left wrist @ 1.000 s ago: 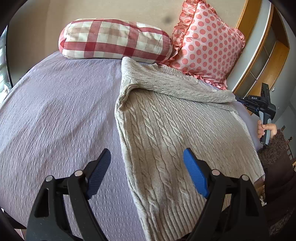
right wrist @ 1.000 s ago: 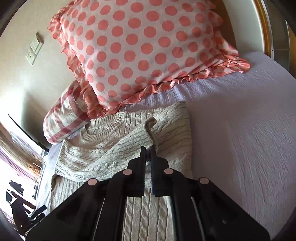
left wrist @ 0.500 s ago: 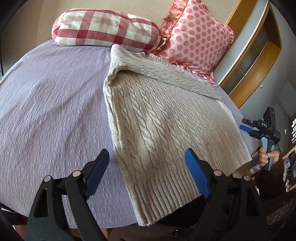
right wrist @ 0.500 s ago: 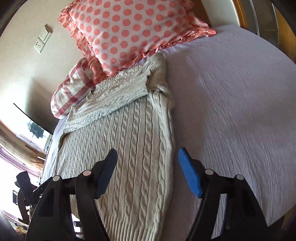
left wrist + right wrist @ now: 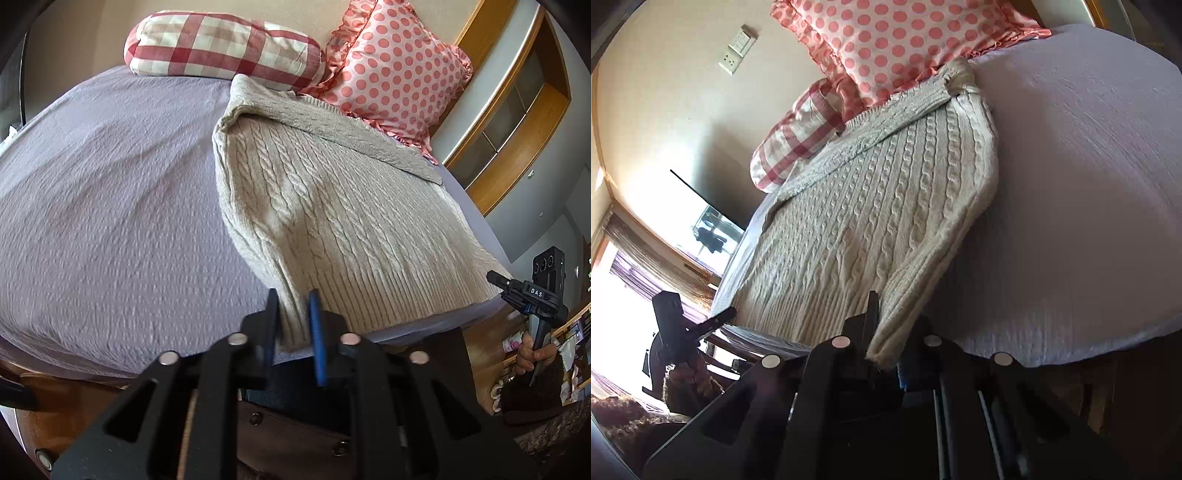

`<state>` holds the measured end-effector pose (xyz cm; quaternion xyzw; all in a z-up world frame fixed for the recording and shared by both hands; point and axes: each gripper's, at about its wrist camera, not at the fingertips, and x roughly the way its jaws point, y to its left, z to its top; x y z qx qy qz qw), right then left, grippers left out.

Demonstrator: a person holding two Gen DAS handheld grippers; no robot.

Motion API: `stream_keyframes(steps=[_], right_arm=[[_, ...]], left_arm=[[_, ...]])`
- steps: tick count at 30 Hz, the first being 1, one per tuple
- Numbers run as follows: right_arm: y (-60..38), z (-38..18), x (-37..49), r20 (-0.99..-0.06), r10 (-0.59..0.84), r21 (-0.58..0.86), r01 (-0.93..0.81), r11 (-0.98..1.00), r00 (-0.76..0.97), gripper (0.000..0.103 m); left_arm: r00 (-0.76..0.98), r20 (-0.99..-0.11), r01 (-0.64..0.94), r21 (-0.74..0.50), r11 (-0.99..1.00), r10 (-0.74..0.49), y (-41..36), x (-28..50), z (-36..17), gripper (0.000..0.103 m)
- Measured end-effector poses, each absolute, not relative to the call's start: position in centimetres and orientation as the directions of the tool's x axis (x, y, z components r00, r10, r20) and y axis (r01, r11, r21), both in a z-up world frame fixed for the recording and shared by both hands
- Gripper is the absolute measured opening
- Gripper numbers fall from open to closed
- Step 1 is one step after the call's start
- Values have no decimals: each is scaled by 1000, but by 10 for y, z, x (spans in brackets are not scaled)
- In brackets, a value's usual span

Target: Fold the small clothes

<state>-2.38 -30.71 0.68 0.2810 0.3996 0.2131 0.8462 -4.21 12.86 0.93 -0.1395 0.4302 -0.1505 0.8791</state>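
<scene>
A beige cable-knit sweater (image 5: 332, 206) lies flat on the lilac bed cover (image 5: 110, 206), its sleeves folded across the top near the pillows. It also shows in the right wrist view (image 5: 871, 214). My left gripper (image 5: 292, 317) is shut on the sweater's ribbed hem at its near left corner. My right gripper (image 5: 886, 332) is shut on the hem at the near right corner. Each gripper shows in the other's view, the right one (image 5: 532, 295) and the left one (image 5: 687, 328), at the bed's front edge.
A red checked bolster (image 5: 221, 44) and a pink polka-dot pillow (image 5: 399, 74) lean on the wall at the head of the bed. Wooden shelving (image 5: 517, 110) stands to the right. A window (image 5: 613, 295) is at the left in the right wrist view.
Both grippers were open half a second ago. They drew back to the hem at the bed's front edge and closed on its two corners.
</scene>
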Motion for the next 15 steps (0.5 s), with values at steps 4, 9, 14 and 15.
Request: stream_keyframes(steps=[4, 9, 14, 15], right_arm=[[-321, 38, -12, -454, 581, 667, -174, 724, 676, 7], [-339, 85, 40, -317, 567, 701, -215, 680, 760, 7], [-349, 103, 148, -306, 513, 725, -153, 672, 802, 7], [-352, 95, 175, -324, 500, 738, -116, 665, 803, 7]], left_arm=[[603, -677, 161, -415, 895, -422, 135, -36, 17, 9], [699, -563, 218, -420, 881, -441, 148, 9, 70, 8], [761, -520, 186, -400, 897, -389, 152, 126, 113, 8], [765, -531, 162, -391, 906, -366, 152, 155, 115, 8]])
